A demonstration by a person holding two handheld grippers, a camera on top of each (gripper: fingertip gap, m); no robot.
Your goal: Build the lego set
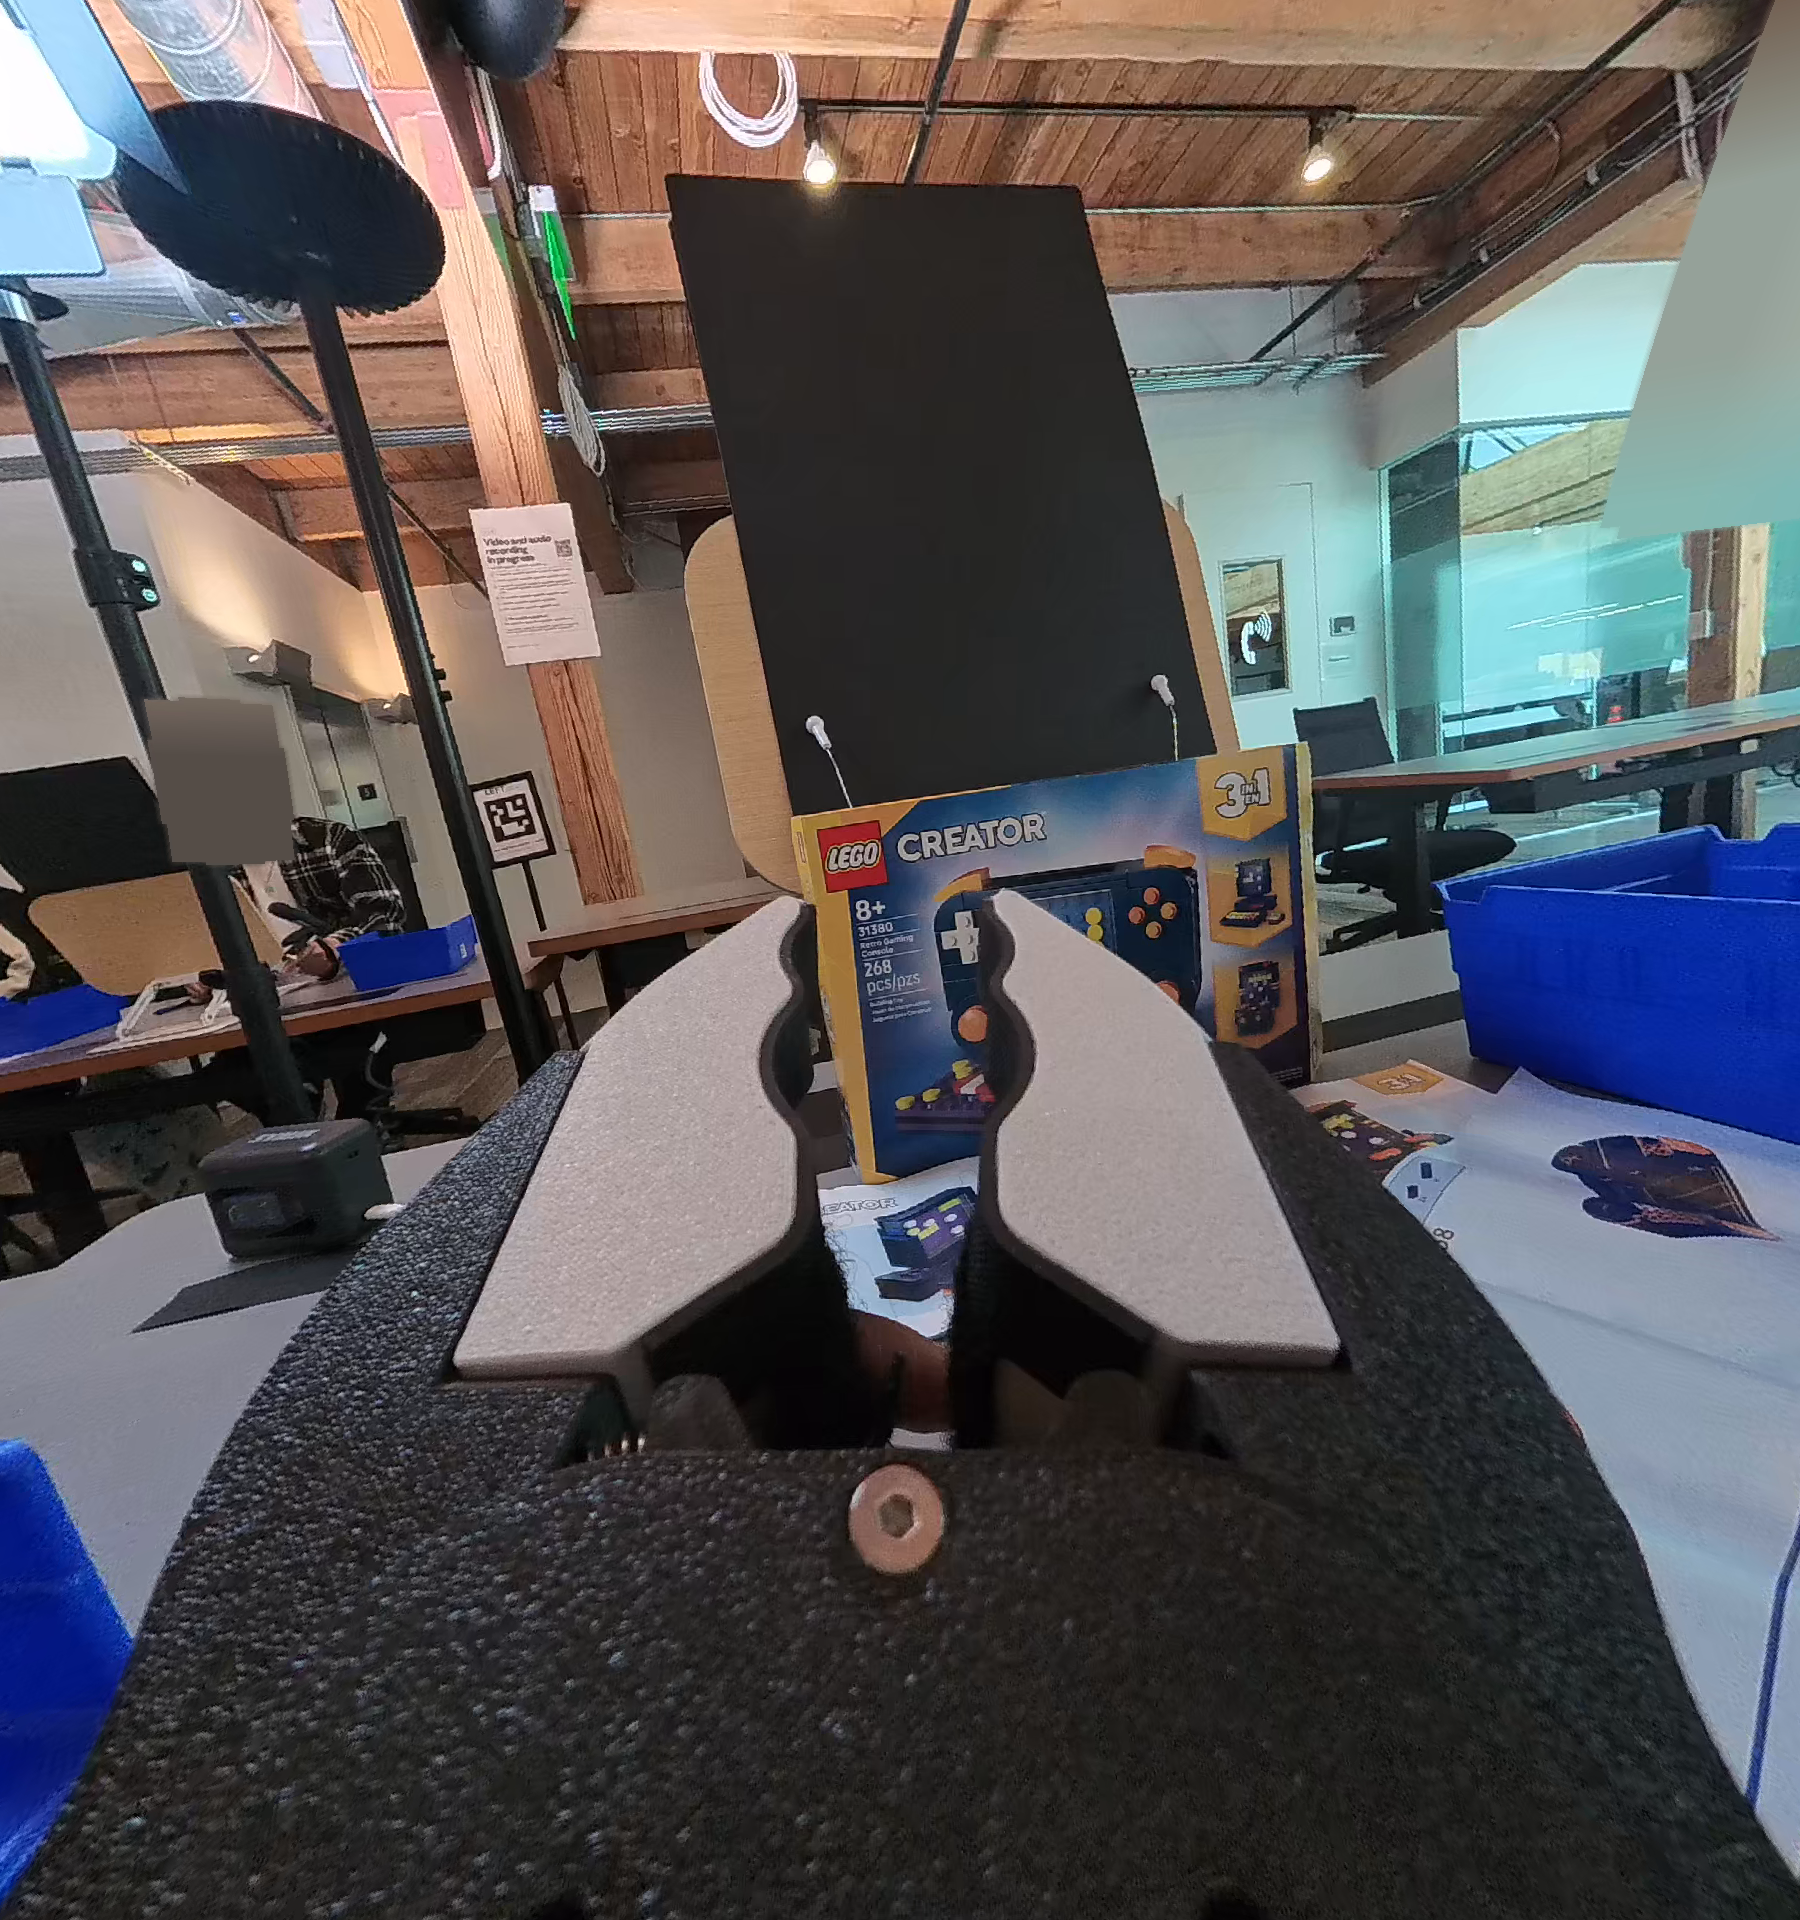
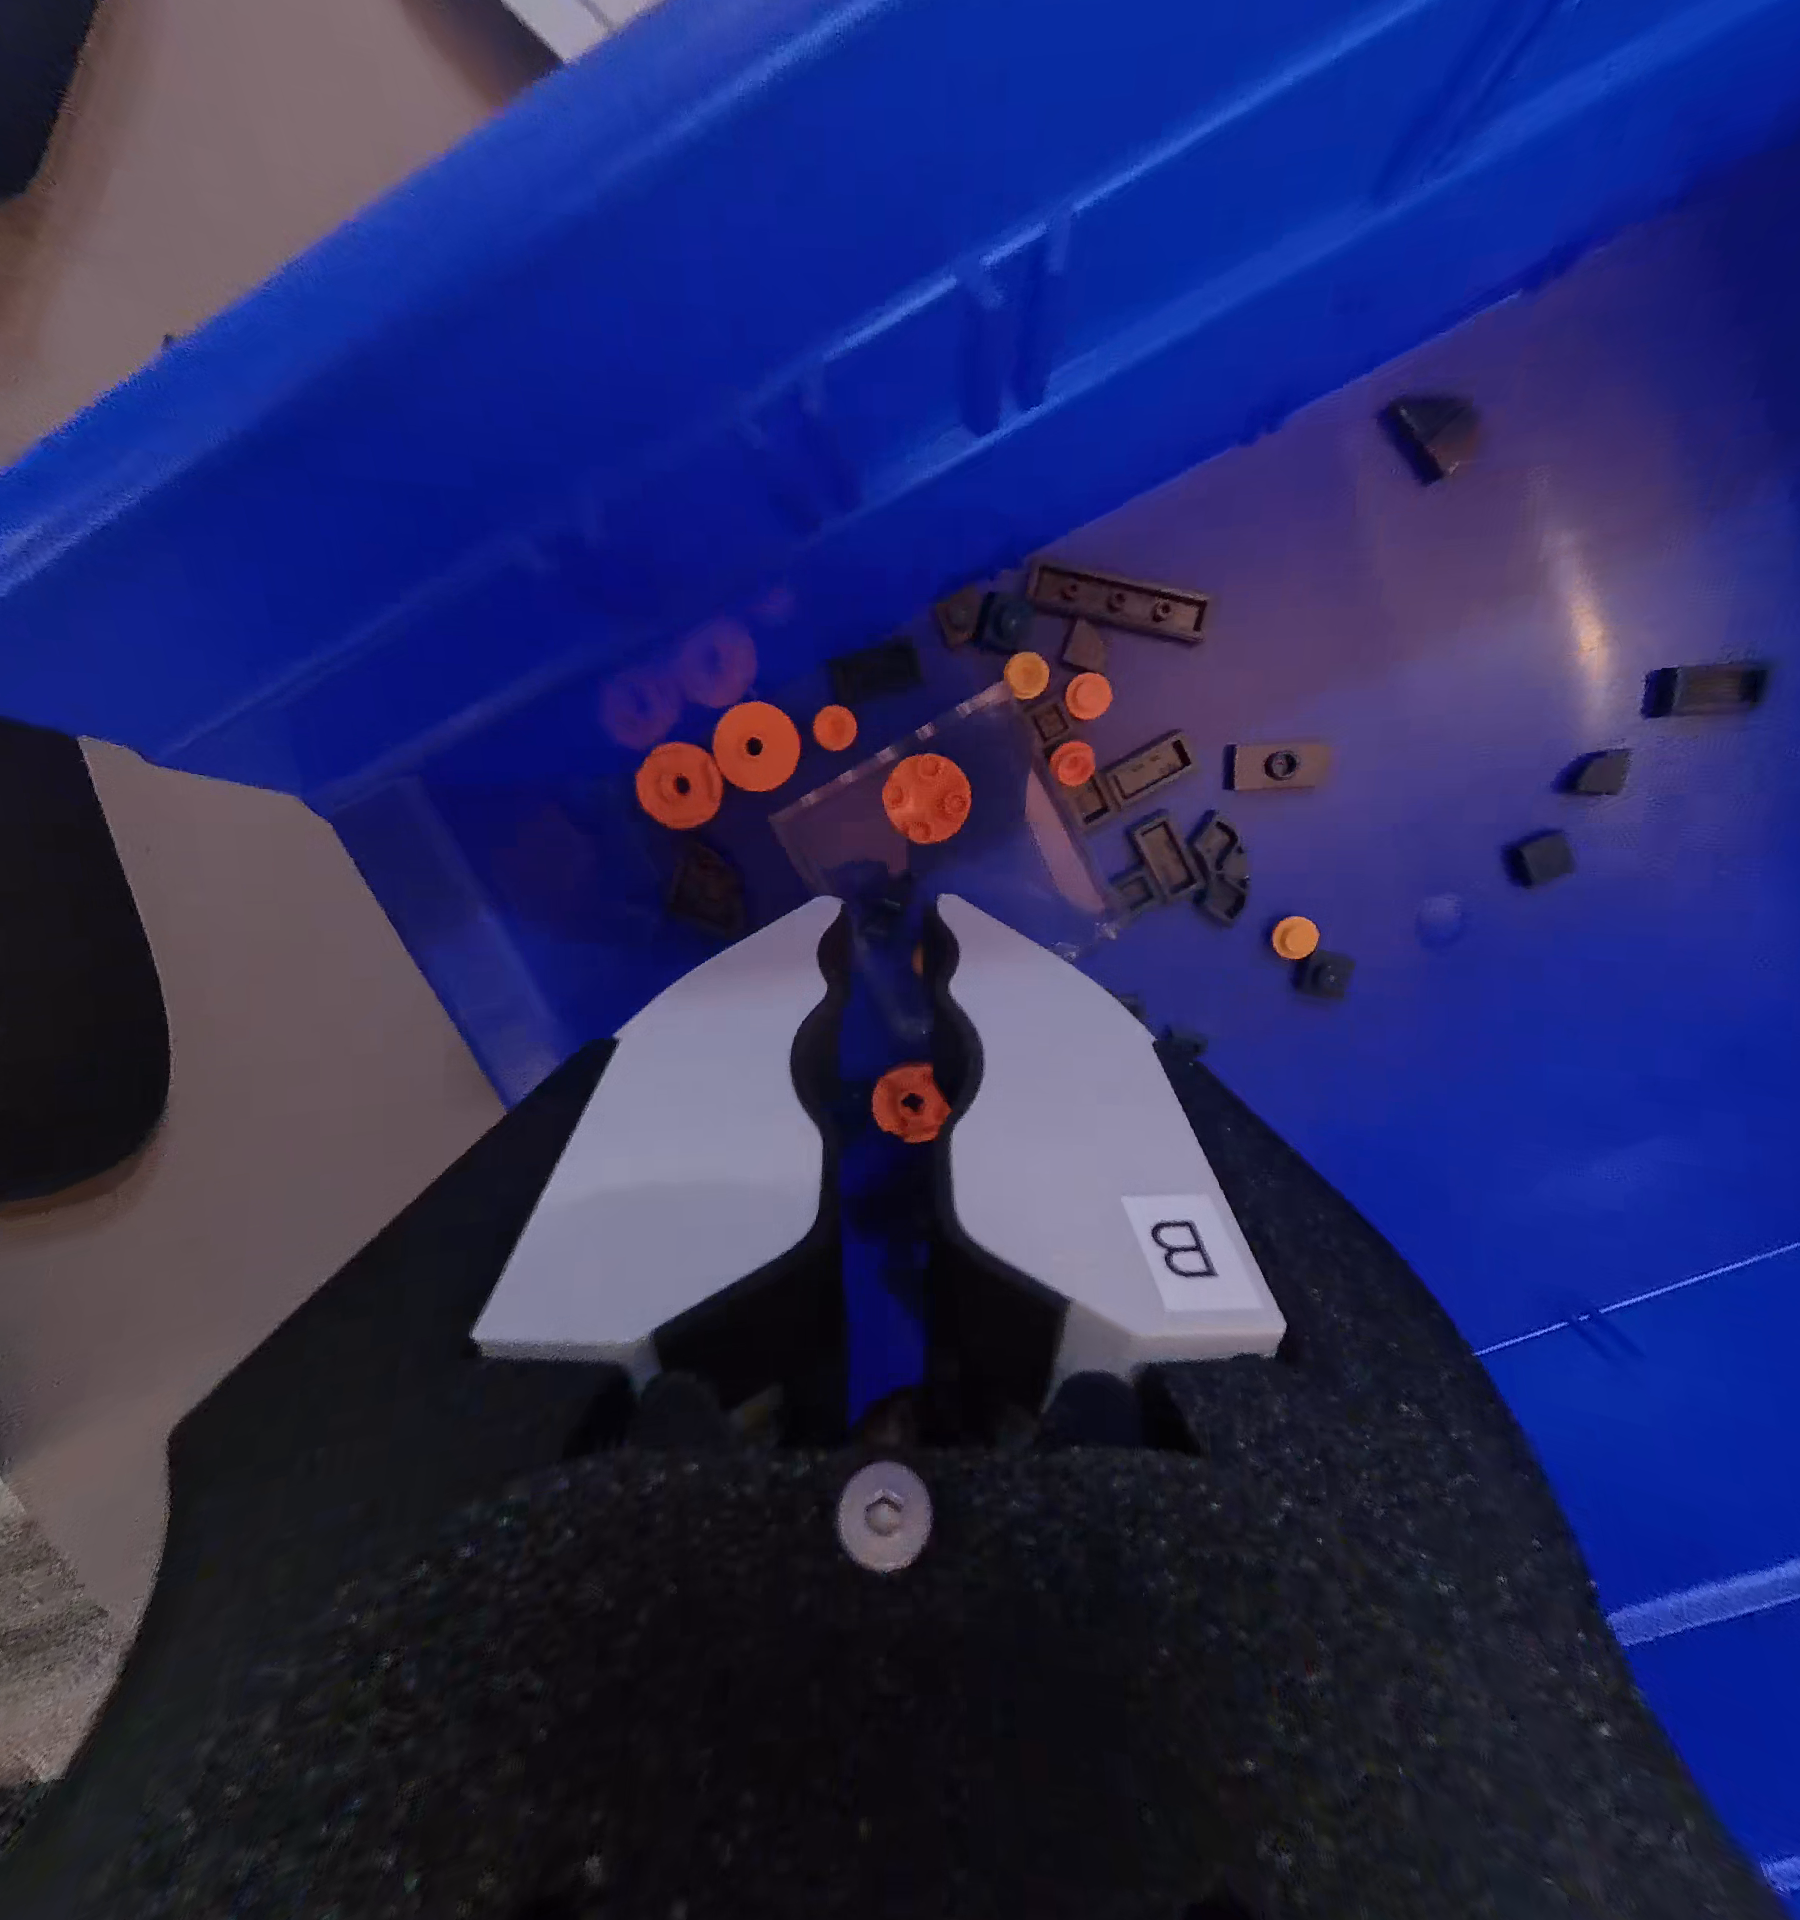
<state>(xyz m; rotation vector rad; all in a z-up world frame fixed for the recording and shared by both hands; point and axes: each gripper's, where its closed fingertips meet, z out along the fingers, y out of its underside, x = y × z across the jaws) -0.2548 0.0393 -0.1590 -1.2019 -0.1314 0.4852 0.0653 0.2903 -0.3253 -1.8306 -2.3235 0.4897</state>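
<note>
Grey table (image 1: 200,1351) under timber ceiling; left gripper (image 1: 901,914) released, right gripper (image 2: 891,909) grasping orange round piece (image 2: 909,1103) centre-frame over blue bin (image 2: 1498,1039).

blue bin (image 2: 875,312): edges cut off | clear piece (image 2: 937,831): partly behind right tool (image 2: 888,914)
</note>
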